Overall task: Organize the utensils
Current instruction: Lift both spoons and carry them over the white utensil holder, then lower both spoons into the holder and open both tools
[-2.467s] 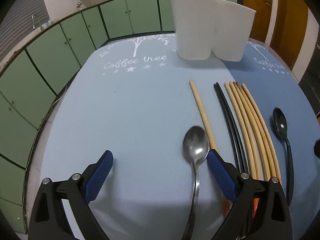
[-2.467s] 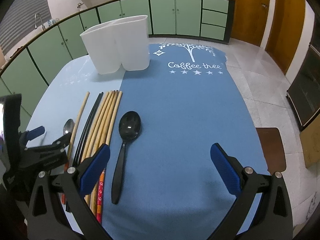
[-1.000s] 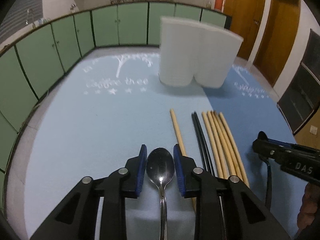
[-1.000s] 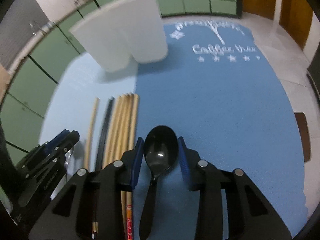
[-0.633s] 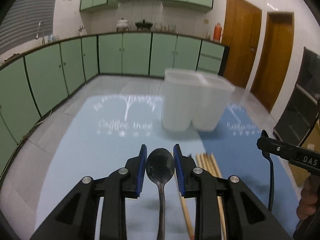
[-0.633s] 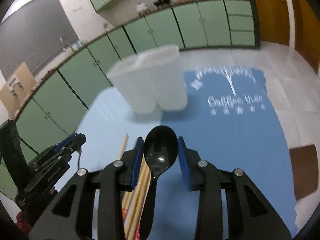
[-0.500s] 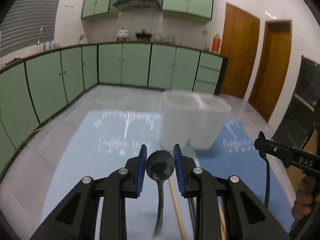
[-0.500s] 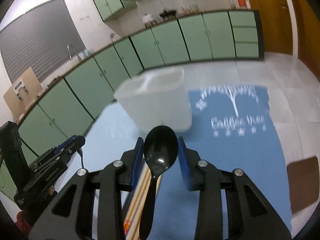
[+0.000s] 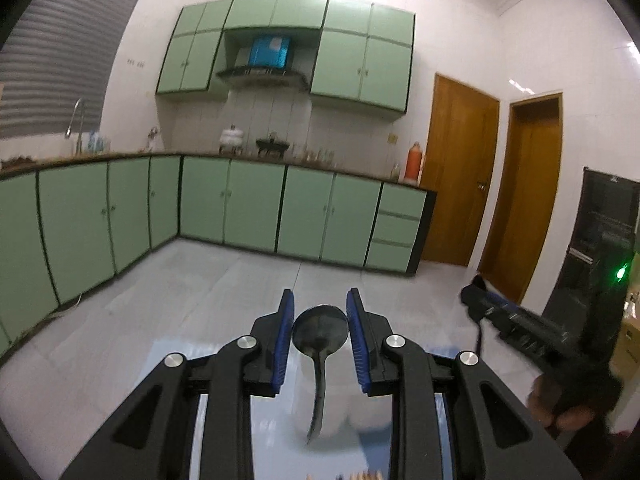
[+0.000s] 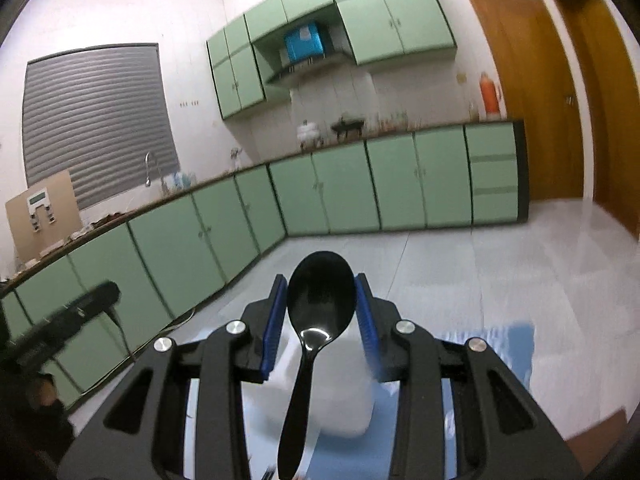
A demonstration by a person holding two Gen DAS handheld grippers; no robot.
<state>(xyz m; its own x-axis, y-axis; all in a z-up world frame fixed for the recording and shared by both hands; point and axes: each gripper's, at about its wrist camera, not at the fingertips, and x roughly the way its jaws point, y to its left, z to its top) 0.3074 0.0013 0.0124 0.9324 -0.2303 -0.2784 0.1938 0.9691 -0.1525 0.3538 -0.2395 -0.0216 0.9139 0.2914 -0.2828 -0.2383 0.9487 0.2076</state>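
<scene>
Both spoons are lifted off the table: the left gripper (image 9: 320, 326) clamps the steel spoon (image 9: 319, 330), the right gripper (image 10: 321, 312) the black spoon (image 10: 320, 304), above the white holder (image 10: 340, 392), so next comes tipping the handles down into its compartments.

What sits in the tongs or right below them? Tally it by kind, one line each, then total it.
Silver metal spoon, in the left tongs: 1
Black spoon, in the right tongs: 1
White container, below both: 1
Total: 3
</scene>
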